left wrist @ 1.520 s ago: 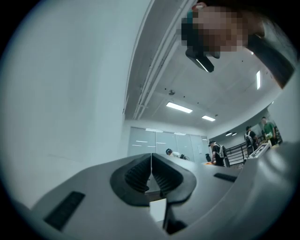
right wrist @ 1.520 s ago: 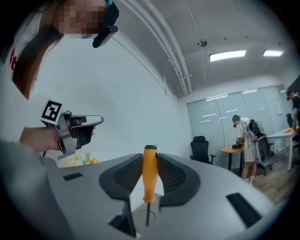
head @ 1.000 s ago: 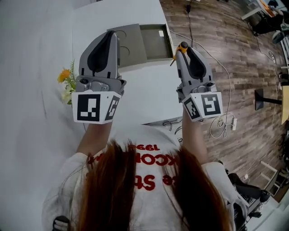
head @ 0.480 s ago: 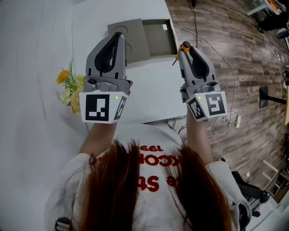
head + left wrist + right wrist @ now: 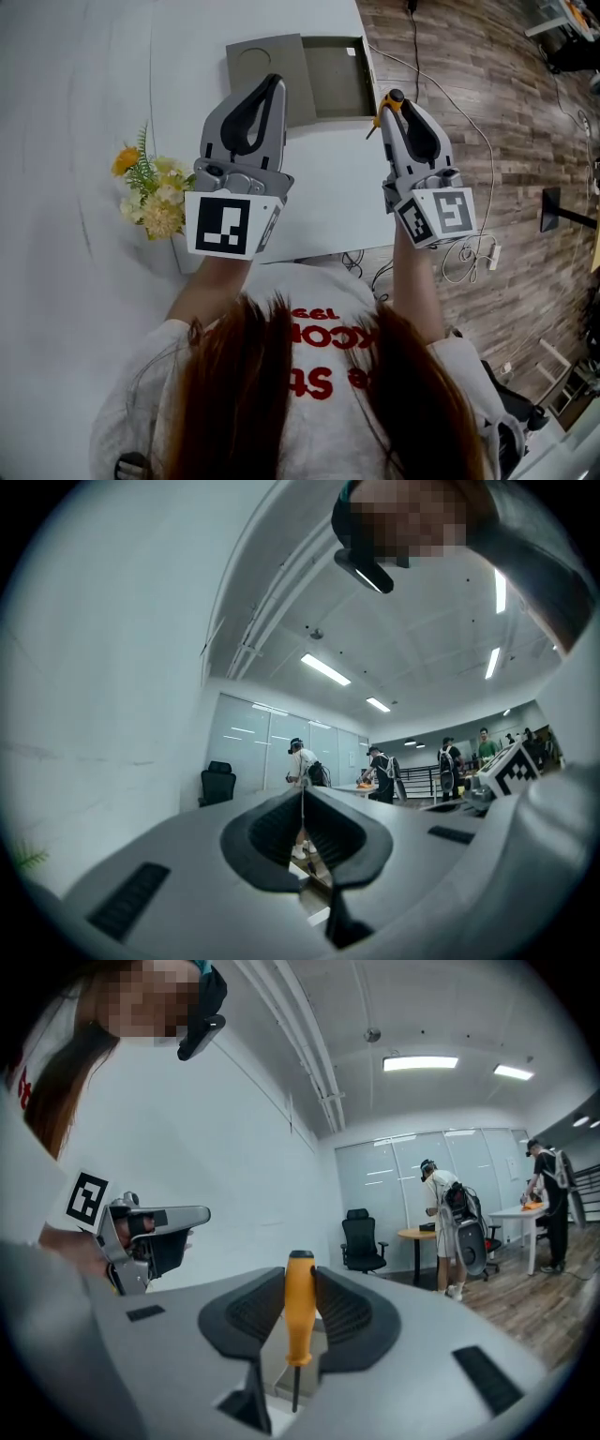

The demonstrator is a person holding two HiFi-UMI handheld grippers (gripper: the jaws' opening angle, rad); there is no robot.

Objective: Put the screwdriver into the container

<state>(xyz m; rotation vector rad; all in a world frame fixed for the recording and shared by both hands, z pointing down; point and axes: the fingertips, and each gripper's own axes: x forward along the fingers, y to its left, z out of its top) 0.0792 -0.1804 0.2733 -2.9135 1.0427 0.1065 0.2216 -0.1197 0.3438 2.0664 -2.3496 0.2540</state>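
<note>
The screwdriver (image 5: pixel 383 103) has an orange handle (image 5: pixel 299 1309) and a thin dark shaft pointing down. My right gripper (image 5: pixel 394 97) (image 5: pixel 300 1281) is shut on the handle and holds it above the white table's right edge, just right of the container. The container (image 5: pixel 337 70) is a flat grey box lying open at the far side of the table, its lid (image 5: pixel 264 58) folded out to the left. My left gripper (image 5: pixel 273 82) (image 5: pixel 303 803) hovers over the table just in front of the lid, its pads together with nothing between them.
A bunch of yellow and orange flowers (image 5: pixel 150 192) lies at the table's left. Cables and a power strip (image 5: pixel 469 253) trail over the wooden floor to the right of the table. Several people, desks and an office chair (image 5: pixel 364 1241) stand far off in the room.
Both grippers have drifted a little to the right and closer to the container in the head view. The right gripper's hold on the screwdriver is unchanged.
</note>
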